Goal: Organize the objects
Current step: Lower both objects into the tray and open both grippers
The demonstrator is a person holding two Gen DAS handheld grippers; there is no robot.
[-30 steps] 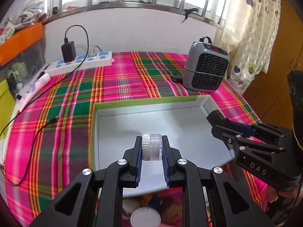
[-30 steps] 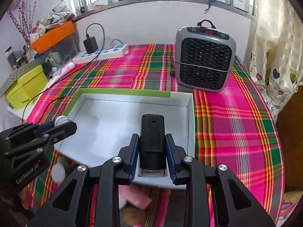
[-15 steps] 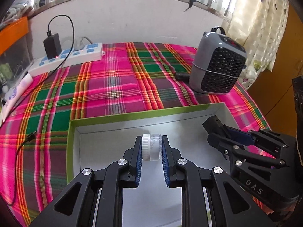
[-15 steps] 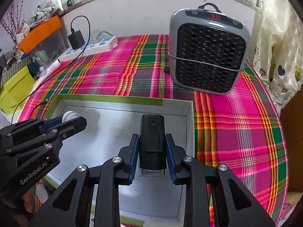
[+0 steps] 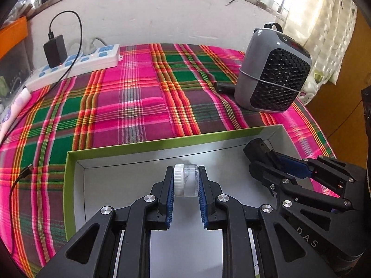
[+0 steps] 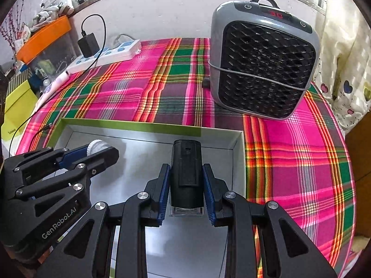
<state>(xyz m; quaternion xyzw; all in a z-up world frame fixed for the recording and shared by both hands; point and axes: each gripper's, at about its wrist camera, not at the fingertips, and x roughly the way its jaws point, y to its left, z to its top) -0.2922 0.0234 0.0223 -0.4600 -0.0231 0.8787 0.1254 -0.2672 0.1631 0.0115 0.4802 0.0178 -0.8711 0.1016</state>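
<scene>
Two loads hang over the green-rimmed box (image 5: 148, 147): we keep the left gripper (image 5: 185, 180) pinching a white-capped clear jar (image 5: 186, 180) and the right gripper (image 6: 186, 180) clamping a black device (image 6: 186, 173), presumably for setting inside.

My left gripper (image 5: 186, 183): was matte black, silver screws, blue ribbed pads (image 5: 170, 197), "GenRobot.AI" in white | my right gripper (image 6: 187, 180): was the same build, blue pads (image 6: 163, 191), "DAS" lettering.
</scene>
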